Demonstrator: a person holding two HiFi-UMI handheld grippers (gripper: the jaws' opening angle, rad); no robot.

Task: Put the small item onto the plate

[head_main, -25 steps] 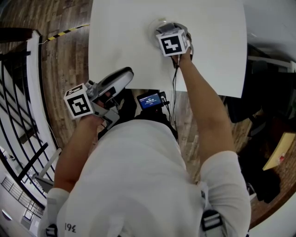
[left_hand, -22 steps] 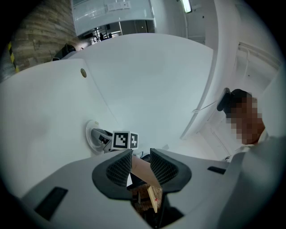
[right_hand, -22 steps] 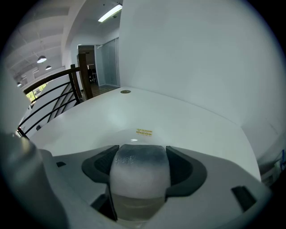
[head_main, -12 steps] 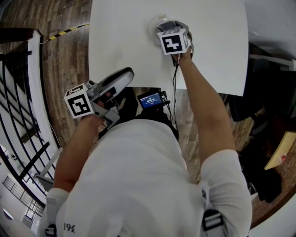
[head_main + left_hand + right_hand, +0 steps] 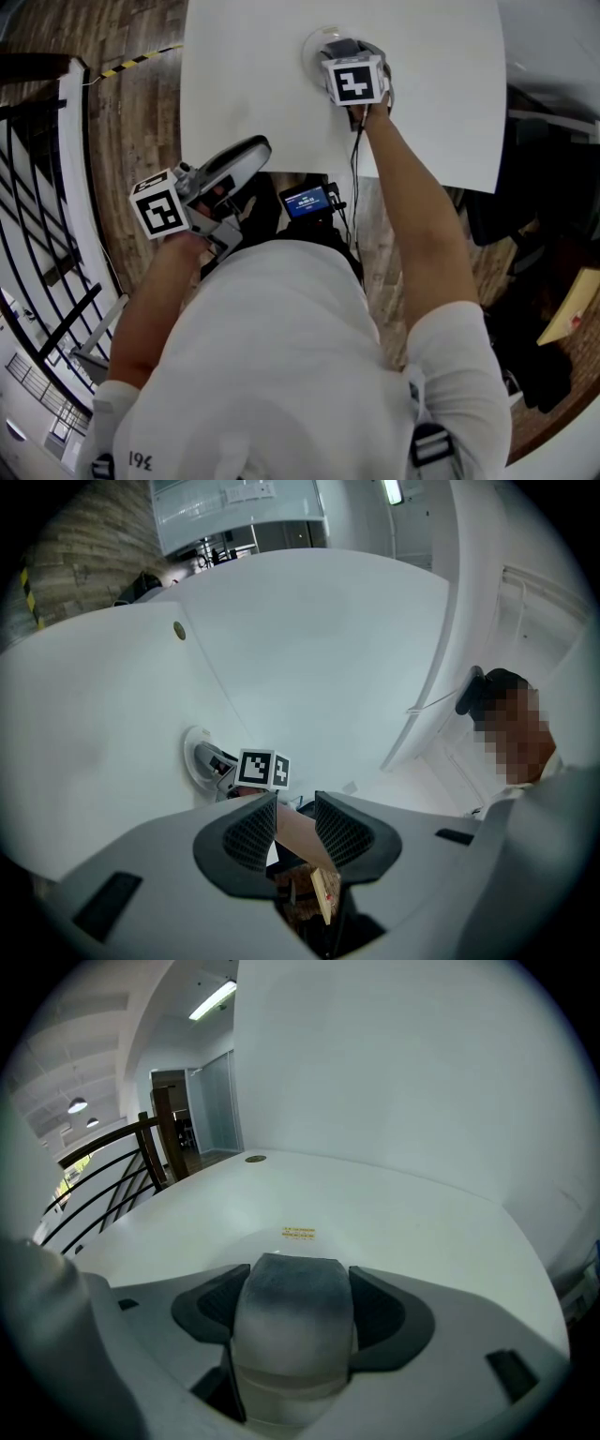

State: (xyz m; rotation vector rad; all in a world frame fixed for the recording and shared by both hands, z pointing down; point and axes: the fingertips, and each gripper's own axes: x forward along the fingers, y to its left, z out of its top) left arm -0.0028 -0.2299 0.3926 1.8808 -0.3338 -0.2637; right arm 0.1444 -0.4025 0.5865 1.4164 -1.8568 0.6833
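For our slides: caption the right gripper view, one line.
Right gripper shut on a small grey-topped white rounded item over the white round plate.

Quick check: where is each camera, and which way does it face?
Head view: on the person's head, facing steeply down at the white table; shows shirt, both forearms, left gripper, right gripper.
Left gripper view: on the left gripper, facing across the table toward the right gripper; its own jaws stand apart, empty.
Right gripper view: on the right gripper, facing across the round white plate; jaws shut on the small grey-and-white rounded item.
Shared: head and left gripper views both show plate and right gripper.
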